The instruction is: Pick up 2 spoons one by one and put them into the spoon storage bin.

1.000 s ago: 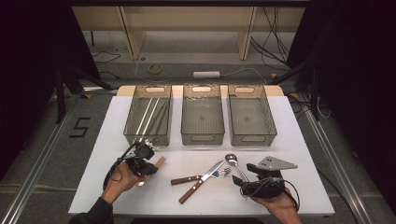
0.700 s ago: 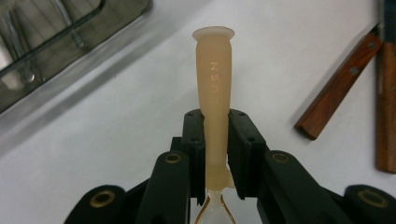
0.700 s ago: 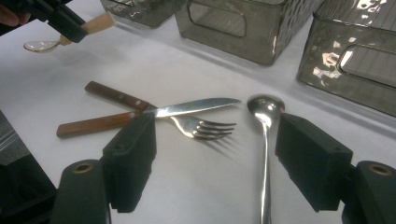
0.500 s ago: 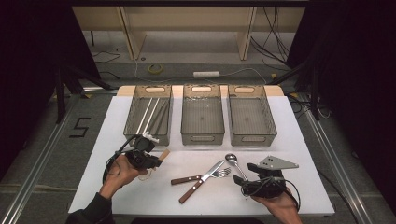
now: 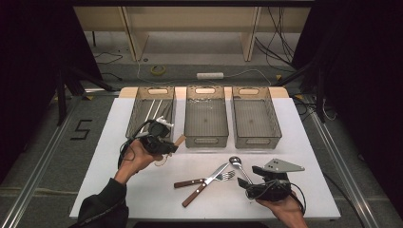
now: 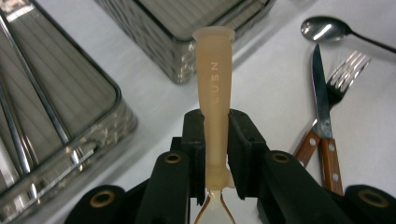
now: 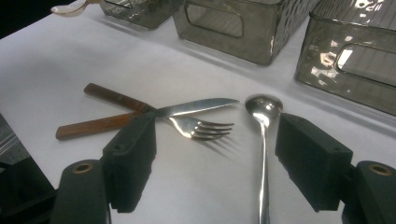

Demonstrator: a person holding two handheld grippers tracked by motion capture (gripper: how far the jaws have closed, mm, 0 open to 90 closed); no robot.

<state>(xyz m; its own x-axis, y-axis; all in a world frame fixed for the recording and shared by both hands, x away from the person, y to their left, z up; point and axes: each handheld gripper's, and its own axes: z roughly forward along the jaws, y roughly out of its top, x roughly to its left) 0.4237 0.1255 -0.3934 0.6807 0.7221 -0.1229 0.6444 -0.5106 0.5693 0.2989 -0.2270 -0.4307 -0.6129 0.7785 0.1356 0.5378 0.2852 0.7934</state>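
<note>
The left tongs [image 6: 215,154] pinch the neck of a translucent amber plastic utensil [image 6: 214,84], its flared handle end pointing away from the pads with faint raised lettering along it; the working end below the jaws is cropped, so whether it is a spoon or something else cannot be told. In the high view the left tongs [image 5: 172,144] hang above the white tabletop [image 5: 119,142] just in front of the left bin [image 5: 134,114], with the amber handle [image 5: 180,139] poking out toward the middle bin [image 5: 206,135]. The left bin holds several long metal rods or sticks [image 5: 156,108]; the middle bin and the right bin [image 5: 259,137] look bare inside. The right tongs [image 7: 215,154] stand spread wide, low over the tabletop, with nothing pressed between them; a metal spoon [image 7: 264,112] lies in the gap close to the right-hand pad, its bowl pointing toward the bins. In the high view the right tongs [image 5: 249,183] rest near the front edge. Just left of the spoon lie a fork [image 5: 209,183] and a knife [image 5: 202,180], both with wooden handles, crossed over one another.
</note>
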